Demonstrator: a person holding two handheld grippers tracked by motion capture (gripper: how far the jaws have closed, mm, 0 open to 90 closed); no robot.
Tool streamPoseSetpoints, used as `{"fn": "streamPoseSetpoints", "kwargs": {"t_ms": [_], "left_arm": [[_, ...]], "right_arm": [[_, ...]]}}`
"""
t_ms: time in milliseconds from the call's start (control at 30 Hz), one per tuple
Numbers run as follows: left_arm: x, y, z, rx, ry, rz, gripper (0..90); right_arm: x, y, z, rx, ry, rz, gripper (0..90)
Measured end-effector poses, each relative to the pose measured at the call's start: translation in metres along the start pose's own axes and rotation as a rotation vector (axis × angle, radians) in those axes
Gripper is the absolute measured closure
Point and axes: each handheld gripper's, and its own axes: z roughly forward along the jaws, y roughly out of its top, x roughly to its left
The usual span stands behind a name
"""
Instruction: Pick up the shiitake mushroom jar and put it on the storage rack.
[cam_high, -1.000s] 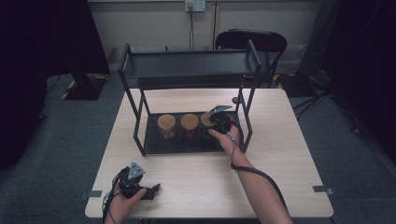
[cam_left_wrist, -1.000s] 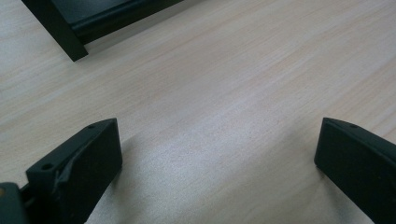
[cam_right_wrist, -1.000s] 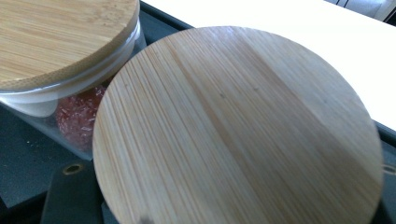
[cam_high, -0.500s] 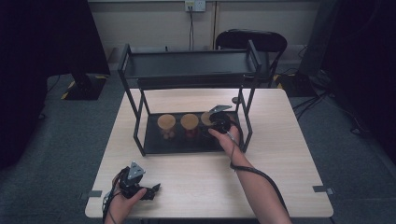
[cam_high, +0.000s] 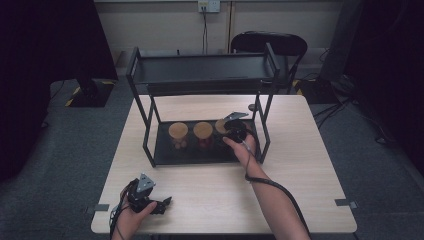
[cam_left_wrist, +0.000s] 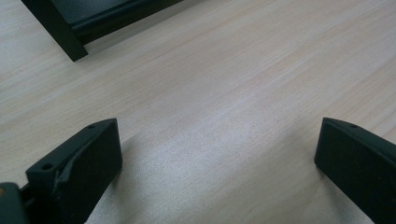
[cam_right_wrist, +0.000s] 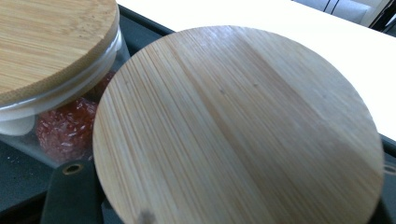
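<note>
— Between the right gripper's (cam_high: 231, 131) jaws, what do you see?

— A jar with a round wooden lid (cam_right_wrist: 238, 126). The jaws are squeezed tight on that jar, one on each side of it.

— What is next to those jaws?

— Just beside them stands a second jar (cam_right_wrist: 51, 70) with red stuff inside and its own wooden lid. A third jar (cam_high: 178, 135) stands past that one. All three sit on the bottom tray of a black rack (cam_high: 200, 70).

— And the left gripper (cam_high: 157, 204)?

— Its jaws are spread wide with nothing between them. Under them is bare table (cam_left_wrist: 224, 88). The rack's foot (cam_left_wrist: 60, 32) is well ahead of them.
</note>
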Motion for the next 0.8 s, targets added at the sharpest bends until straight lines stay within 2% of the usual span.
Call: {"fn": "streamPoseSetpoints", "kwargs": {"t_ms": [367, 567, 800], "left_arm": [[0.0, 0.0, 0.0, 0.0, 0.0, 0.0, 0.4], [0.0, 0.0, 0.0, 0.0, 0.0, 0.0, 0.4], [0.0, 0.0, 0.0, 0.0, 0.0, 0.0, 0.4]], "right_arm": [[0.0011, -0.0012, 0.0008, 0.012, -0.012, 0.018, 23.2], [0.0008, -0.0049, 0.0, 0.037, -0.007, 0.039, 10.8], [0.0003, -0.0048, -0.0065, 0.041, 0.005, 0.053, 2.4]]}}
